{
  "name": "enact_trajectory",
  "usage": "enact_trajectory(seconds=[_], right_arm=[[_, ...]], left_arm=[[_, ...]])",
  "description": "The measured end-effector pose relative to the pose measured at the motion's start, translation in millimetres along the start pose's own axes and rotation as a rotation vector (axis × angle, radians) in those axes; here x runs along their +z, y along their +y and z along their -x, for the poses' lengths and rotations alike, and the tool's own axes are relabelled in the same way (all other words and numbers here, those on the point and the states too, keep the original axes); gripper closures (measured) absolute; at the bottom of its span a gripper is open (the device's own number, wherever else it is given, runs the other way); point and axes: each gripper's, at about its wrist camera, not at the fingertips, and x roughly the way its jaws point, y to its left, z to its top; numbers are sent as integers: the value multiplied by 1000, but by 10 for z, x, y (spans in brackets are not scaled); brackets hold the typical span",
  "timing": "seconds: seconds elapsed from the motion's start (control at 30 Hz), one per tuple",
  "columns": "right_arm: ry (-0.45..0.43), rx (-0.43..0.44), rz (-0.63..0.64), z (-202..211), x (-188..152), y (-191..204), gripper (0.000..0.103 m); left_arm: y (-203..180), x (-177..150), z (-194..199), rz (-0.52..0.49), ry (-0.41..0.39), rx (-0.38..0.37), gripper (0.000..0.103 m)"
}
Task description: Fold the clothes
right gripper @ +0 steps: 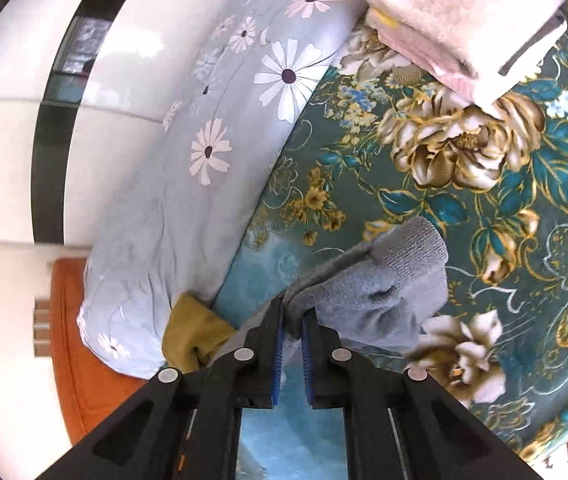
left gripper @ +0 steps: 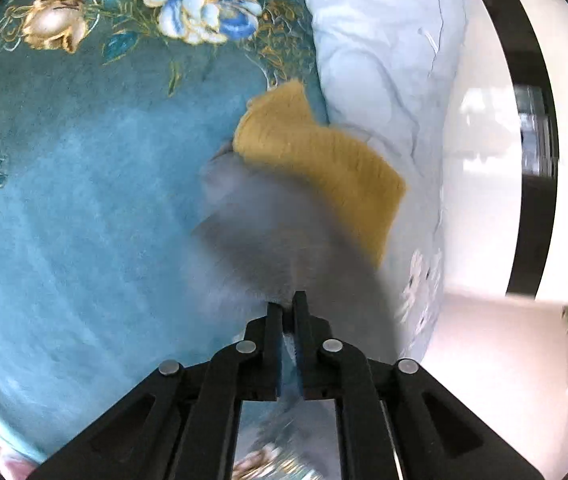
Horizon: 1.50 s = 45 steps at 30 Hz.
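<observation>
A grey knitted garment (left gripper: 268, 228) hangs blurred above the teal floral bedspread (left gripper: 84, 184). My left gripper (left gripper: 287, 305) is shut on its edge. In the right wrist view the same grey garment (right gripper: 380, 292) is bunched and lifted, and my right gripper (right gripper: 293, 310) is shut on its near edge. A mustard-yellow knitted garment (left gripper: 316, 152) lies behind the grey one against a light-blue daisy quilt (left gripper: 384, 60). The yellow garment also shows in the right wrist view (right gripper: 192, 332) beside the quilt (right gripper: 204, 184).
A folded stack of pink and white fluffy clothes (right gripper: 456, 20) lies on the bedspread (right gripper: 484, 208) at the far end. An orange rug (right gripper: 80, 340) lies on the white floor (left gripper: 492, 360) beside the bed. A black-framed wall panel (left gripper: 532, 160) stands past the bed.
</observation>
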Motion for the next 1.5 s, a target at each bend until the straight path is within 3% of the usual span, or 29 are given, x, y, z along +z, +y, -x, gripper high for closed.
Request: enact_trajectory(seconds=[0.07, 0.13, 0.2, 0.27, 0.47, 0.57, 0.73, 0.8, 0.83, 0.87, 1.03, 1.13, 1.23, 1.33, 1.37, 1.43, 1.47, 1.5], right_arm=[[38, -81, -21, -110, -84, -183, 94], [84, -168, -87, -266, -189, -462, 94], [122, -228, -162, -391, -301, -709, 94], [150, -270, -194, -489, -383, -852, 94], [159, -320, -167, -560, -342, -855, 94], [156, -331, -160, -546, -290, -814, 94], [165, -362, -166, -541, -298, -774, 94], [166, -372, -167, -539, -301, -757, 94], [165, -373, -168, -543, -297, -748, 94], [163, -374, -166, -544, -290, -733, 94], [138, -357, -109, -495, -292, -615, 94], [165, -374, -91, -512, -359, -684, 94], [220, -418, -136, -579, -470, -854, 94], [245, -441, -154, -600, -538, -948, 90], [248, -448, -157, -596, -538, -976, 88], [217, -454, -177, -516, -493, -1036, 70], [196, -455, -190, -465, -465, -1067, 56], [170, -448, -209, -404, -428, -1105, 54]], left_arm=[[309, -160, -158, 64, 34, 87, 87], [707, -257, -252, 196, 76, 172, 86], [999, -382, -274, 317, 88, 188, 83], [1121, -465, -253, 364, 75, 196, 70], [823, -310, -295, 174, 58, 326, 50], [670, -177, -362, 93, 32, 387, 49], [492, 31, -478, 66, 6, 387, 50], [405, 98, -520, 46, 9, 409, 70], [360, 123, -527, 32, 11, 426, 94], [313, 140, -520, 16, 9, 447, 100], [187, 75, -33, -46, -183, 440, 100], [393, 35, 58, -11, -185, 538, 100], [966, -130, 149, 72, -101, 717, 100], [1202, -224, 356, 189, -119, 705, 98], [1228, -243, 411, 207, -124, 710, 96], [1232, -271, 483, 221, -123, 714, 92], [1204, -282, 514, 218, -123, 728, 83], [1158, -296, 555, 209, -132, 754, 80]])
